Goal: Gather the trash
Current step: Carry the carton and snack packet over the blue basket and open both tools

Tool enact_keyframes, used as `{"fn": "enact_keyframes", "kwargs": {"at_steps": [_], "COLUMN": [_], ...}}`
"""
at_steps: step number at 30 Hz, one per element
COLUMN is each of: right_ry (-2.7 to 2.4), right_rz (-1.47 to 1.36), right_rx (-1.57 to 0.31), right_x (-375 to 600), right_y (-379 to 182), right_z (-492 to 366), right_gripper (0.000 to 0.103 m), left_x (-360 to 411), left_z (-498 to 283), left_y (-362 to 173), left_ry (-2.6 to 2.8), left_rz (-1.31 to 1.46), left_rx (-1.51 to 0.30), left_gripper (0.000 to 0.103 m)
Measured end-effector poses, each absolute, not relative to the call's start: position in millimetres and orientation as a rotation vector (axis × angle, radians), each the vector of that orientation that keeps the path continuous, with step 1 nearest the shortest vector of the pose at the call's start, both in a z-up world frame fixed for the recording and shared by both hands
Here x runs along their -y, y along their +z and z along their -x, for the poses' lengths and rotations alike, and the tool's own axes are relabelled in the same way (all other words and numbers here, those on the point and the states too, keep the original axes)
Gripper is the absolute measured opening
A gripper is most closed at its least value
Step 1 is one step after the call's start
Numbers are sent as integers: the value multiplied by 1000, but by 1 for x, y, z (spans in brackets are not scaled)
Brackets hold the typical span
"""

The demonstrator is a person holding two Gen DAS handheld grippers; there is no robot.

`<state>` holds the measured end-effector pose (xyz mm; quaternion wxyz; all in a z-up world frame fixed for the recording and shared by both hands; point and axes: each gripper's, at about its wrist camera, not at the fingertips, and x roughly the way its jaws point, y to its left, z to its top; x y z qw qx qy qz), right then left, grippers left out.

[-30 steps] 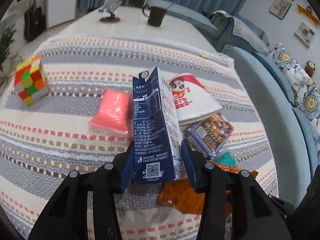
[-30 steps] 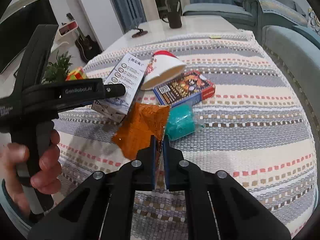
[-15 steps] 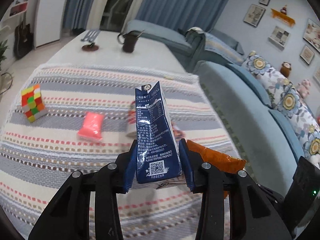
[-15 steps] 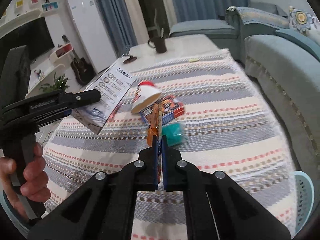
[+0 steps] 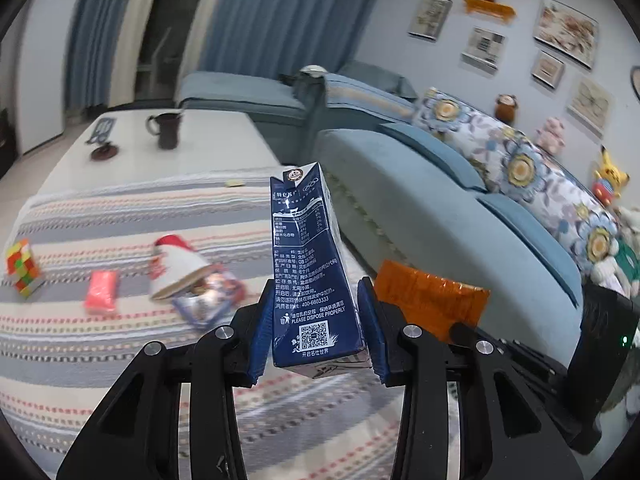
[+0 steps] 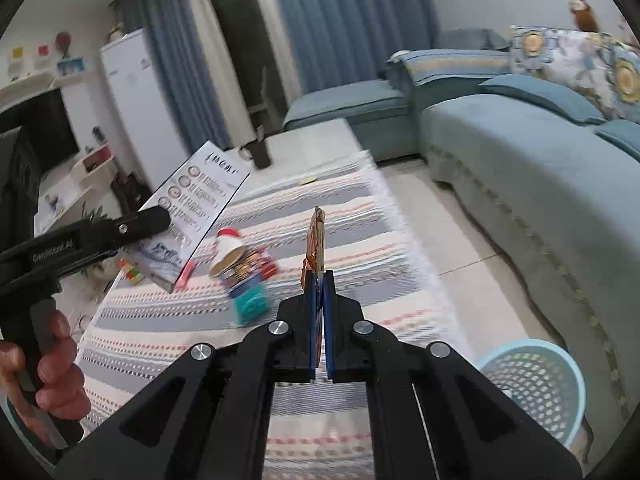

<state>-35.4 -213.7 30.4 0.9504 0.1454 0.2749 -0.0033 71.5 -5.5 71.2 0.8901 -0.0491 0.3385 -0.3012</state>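
While both loads ride clear of striped cloth (image 6: 360,216), mesh bin (image 6: 532,376) sits low-right of R gripper (image 6: 319,320), nearer than L gripper (image 5: 316,332). R clamped tight on orange wrapper (image 6: 316,240), edge-on, upright; L pinching blue carton (image 5: 308,264), long axis up.

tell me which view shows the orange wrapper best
Left wrist view: the orange wrapper shows its broad face beside the milk carton. Right wrist view shows it only edge-on, pinched in the right gripper.

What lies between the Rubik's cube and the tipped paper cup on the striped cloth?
In the left wrist view, a pink packet lies on the cloth between the Rubik's cube and the paper cup.
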Motion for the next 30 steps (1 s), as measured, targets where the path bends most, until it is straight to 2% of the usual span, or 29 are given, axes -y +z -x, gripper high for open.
{"fn": "enact_keyframes", "kwargs": {"at_steps": [9,16,30], "right_ry": [-165,-300,-495], "right_rz": [-352,-444,-526], "right_rx": [-527,-549,-777], "right_x": [293,356,411], "right_y": [32,6,-74], "right_z": [90,130,147], "right_gripper": [2,2,2], "left_x": [88,159,245], "left_z": [-40,-11,8], "left_y": [65,39,-46], "left_ry": [-759,-868,-964], "left_rz": [24,-75,-225], "left_rx": [-728,-777,-957], "left_gripper": [38,38,39]}}
